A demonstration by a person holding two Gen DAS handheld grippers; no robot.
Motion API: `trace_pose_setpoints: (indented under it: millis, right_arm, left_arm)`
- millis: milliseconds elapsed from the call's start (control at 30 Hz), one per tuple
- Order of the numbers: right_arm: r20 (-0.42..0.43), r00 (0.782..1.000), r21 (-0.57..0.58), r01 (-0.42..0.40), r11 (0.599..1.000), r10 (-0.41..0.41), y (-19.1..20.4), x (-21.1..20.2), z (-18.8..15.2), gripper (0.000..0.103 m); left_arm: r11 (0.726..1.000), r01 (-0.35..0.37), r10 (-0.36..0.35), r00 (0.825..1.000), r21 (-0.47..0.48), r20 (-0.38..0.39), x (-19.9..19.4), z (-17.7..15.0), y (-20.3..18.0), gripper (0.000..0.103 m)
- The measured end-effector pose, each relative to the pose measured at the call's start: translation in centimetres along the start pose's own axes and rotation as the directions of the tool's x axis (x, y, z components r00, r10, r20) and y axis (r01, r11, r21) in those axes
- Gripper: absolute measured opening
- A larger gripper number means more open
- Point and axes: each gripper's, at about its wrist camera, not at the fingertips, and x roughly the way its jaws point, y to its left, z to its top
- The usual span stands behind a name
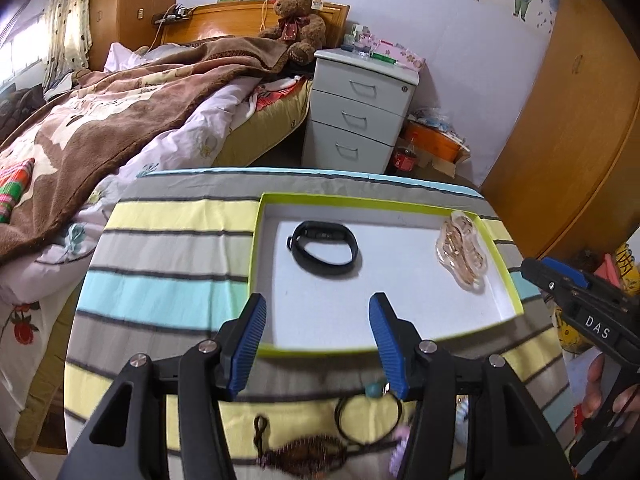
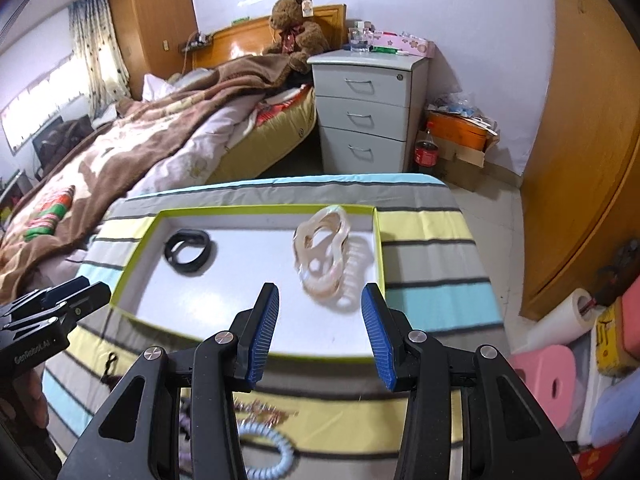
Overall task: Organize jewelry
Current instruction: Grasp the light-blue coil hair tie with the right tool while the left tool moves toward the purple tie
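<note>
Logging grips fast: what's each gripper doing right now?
Left gripper: open, holding nothing, over the tray.
Right gripper: open, holding nothing, near the hair claw.

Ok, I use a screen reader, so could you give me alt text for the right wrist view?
The right gripper hangs open and empty over a green-rimmed white tray on a striped cloth. In the tray lie a black wristband and a translucent hair claw clip.
</note>
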Motion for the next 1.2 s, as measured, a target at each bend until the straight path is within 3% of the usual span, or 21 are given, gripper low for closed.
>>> trace_pose_setpoints:
  millis: [333, 633, 1200]
  right_arm:
    - [0.060, 0.996, -0.025, -0.064, 0.998, 0.065, 0.4, -2.1, -5.5, 0.044]
    - [-0.021, 0.998, -0.027, -0.058, 0.998, 0.058, 0.1, -0.5, -9.4, 0.044]
    - [-0.084, 0.995, -0.067, -0.052, 0.996, 0.047, 1.4, 1.6, -10.6, 0.044]
  left_arm:
    - [1.000, 0.030, -0.030, 0.999, -0.010, 0.038, -3.3, -4.9, 1.4, 0.056]
    - [0.997, 0.052, -0.051, 0.999, -0.056, 0.015, -4.2, -9.2, 3.8, 0.058]
    - [0.994, 0.055, -0.056, 0.998, -0.099, -0.006, -4.7, -12.1, 5.5, 0.059]
